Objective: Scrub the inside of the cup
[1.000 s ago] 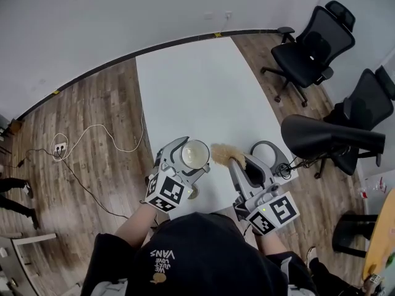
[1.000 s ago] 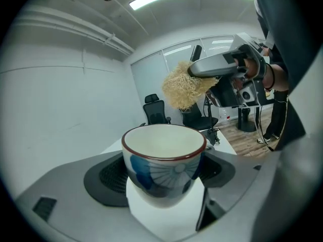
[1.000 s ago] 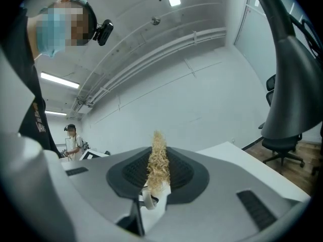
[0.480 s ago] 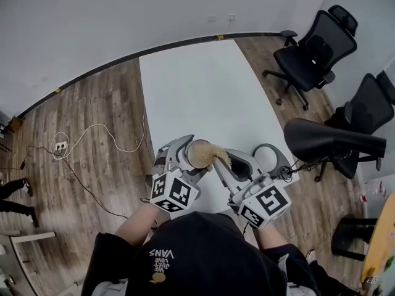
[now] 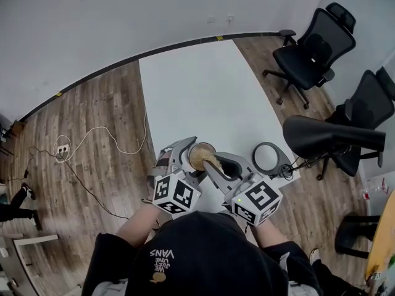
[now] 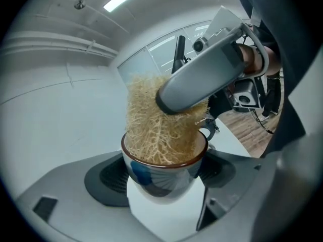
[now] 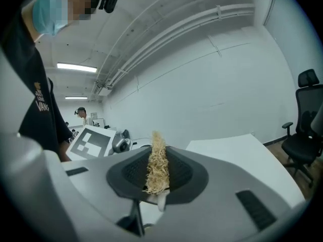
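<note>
The cup sits mouth-up in the left gripper view, brown rim on top, a blue patch on its pale side, and it is stuffed with the straw-coloured scrubber. That fibrous wad stands tall, its long axis running down into the bowl and leaning a touch left at the top, its lower end filling the mouth right to the rim. The left gripper has its jaws pressed against the cup's two sides, clamping it. The right gripper comes in from the right, and its grey finger lies across the scrubber's upper part. In the right gripper view its jaws are drawn in tight on the scrubber, which shows edge-on as a thin strip running out along them. From the head view the cup is over the near edge of the white table, directly ahead of the person, its open mouth turned up and toward the right gripper. Just to the right on the table lies a dark ring. Black office chairs stand further right on the wooden floor, and a white cable trails across the boards to the left.
</note>
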`<state>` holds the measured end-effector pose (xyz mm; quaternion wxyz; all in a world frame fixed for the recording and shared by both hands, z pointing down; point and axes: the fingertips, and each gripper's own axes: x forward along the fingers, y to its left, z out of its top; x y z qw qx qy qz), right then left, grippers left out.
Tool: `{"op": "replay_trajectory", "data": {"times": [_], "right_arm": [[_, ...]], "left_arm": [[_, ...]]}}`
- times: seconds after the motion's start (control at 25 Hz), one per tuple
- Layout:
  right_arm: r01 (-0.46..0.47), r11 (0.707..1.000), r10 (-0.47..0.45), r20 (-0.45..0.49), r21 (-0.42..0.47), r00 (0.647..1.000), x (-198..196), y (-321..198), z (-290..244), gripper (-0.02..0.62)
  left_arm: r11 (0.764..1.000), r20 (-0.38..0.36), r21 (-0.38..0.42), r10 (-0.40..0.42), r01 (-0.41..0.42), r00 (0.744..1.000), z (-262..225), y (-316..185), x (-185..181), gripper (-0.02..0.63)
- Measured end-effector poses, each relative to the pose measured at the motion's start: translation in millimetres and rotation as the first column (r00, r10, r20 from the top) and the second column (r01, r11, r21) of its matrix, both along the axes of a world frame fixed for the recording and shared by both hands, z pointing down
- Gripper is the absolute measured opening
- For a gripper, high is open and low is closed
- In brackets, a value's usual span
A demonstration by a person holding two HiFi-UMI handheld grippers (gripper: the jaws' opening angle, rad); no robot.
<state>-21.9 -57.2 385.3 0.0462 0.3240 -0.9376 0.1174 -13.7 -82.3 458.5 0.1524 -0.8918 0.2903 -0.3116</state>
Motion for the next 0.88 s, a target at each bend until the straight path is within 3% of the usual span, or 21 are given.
{"op": "replay_trajectory", "data": {"times": [0.2, 0.4, 0.64, 0.88], "right_arm": [[-0.068, 0.997, 0.07, -0.046, 0.032, 0.996, 17.5, -14.0, -1.1, 0.072], [-0.056, 0.998, 0.059, -0.141, 0.023, 0.988, 12.1, -5.5, 13.8, 0.072], [0.02, 1.0, -0.021, -0.085, -0.016, 0.996, -10.8, 2.7, 12.3, 0.072], [-0.046, 0.999, 0.047, -0.1, 0.018, 0.994, 3.0, -15.9, 7.9, 0.072]], "left_arm": [[1.0, 0.007, 0.023, 0.021, -0.021, 1.0, -2.0, 6.9, 5.7, 0.397], [0.999, 0.017, 0.03, 0.009, -0.01, 1.0, -2.5, -0.9, 0.6, 0.397], [1.0, 0.006, 0.008, 0.001, -0.001, 1.0, 1.1, -2.1, -3.4, 0.397], [1.0, 0.007, 0.016, 0.019, -0.019, 1.0, 2.0, 4.9, 1.3, 0.397]]}}
